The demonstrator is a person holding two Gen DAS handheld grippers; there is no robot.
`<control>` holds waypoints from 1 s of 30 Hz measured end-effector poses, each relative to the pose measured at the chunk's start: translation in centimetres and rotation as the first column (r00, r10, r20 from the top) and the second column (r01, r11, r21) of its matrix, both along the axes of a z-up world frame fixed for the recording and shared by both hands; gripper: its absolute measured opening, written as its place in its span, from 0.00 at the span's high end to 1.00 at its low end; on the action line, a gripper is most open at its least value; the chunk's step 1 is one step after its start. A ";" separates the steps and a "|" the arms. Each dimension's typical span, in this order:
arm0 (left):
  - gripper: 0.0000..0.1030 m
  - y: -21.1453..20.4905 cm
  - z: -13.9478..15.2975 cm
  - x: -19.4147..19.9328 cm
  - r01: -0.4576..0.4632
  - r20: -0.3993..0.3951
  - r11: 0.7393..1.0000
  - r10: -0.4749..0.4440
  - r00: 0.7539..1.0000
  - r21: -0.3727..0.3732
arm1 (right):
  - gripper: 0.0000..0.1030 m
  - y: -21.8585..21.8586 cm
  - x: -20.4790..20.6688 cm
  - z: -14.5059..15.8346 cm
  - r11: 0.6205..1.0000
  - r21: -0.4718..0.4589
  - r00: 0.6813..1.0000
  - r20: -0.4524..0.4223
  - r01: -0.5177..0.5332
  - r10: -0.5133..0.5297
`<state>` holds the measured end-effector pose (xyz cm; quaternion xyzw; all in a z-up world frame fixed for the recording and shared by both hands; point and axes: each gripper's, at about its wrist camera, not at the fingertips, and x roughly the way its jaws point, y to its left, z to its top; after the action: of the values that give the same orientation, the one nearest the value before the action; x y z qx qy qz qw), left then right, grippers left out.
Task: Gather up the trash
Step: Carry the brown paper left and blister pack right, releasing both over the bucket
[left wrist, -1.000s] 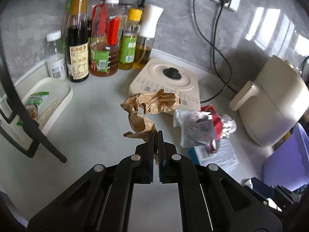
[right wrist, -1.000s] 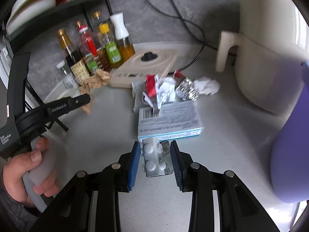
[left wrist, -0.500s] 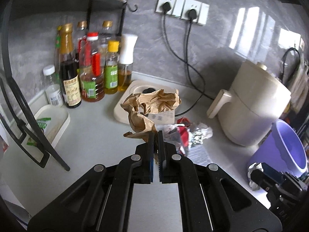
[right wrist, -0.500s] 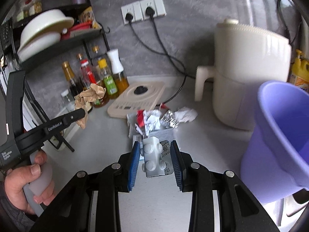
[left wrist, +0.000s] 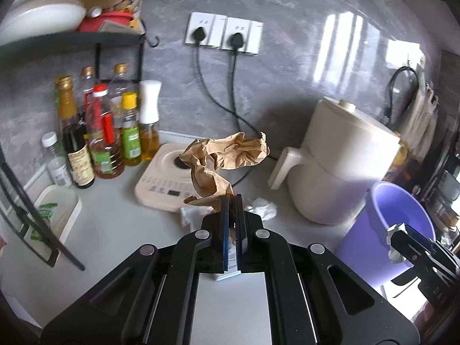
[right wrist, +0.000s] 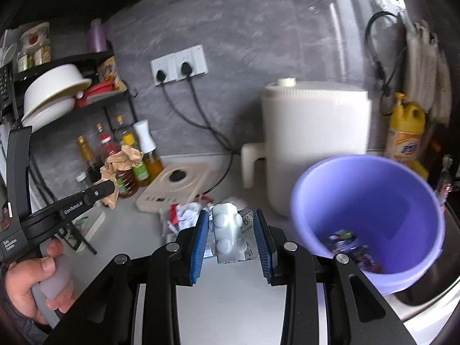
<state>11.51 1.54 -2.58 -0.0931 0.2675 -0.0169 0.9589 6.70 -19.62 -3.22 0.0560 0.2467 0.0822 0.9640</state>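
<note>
— Trash: how is it held?
— Crumpled brown paper (left wrist: 227, 161) is clamped in the left tongs (left wrist: 233, 212), its length rising up-left above the desk (left wrist: 115, 230).
— And the blister pack (right wrist: 228, 233)?
— Gripped lengthwise in the right tongs (right wrist: 231, 230), beside the purple bucket (right wrist: 371, 201).

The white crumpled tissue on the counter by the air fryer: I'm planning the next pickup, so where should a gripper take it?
Grip the white crumpled tissue across its bunched middle, coming from above with jaws open wide. It is a soft low wad on the counter; the air fryer crowds one side, so a side approach looks awkward.
</note>
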 end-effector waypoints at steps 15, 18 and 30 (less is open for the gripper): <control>0.96 -6.7 1.3 2.2 0.177 0.034 0.984 -0.176 0.984 -0.014 | 0.69 -5.2 -1.2 1.1 0.987 -0.011 0.987 0.017 0.162 -0.162; 0.96 -7.9 1.3 2.9 0.211 0.032 0.977 -0.210 0.977 -0.013 | 0.68 -6.2 -0.9 1.2 0.981 -0.006 0.981 0.016 0.194 -0.194; 0.96 -12.4 1.4 4.0 0.326 0.021 0.945 -0.326 0.945 -0.003 | 0.49 -8.9 -1.1 0.6 0.957 -0.002 0.957 -0.012 0.290 -0.290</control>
<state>15.55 -10.90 -1.18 -0.0503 0.2696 -0.1769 0.9452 5.61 -28.47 -2.57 0.0920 0.2415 -0.0606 0.9641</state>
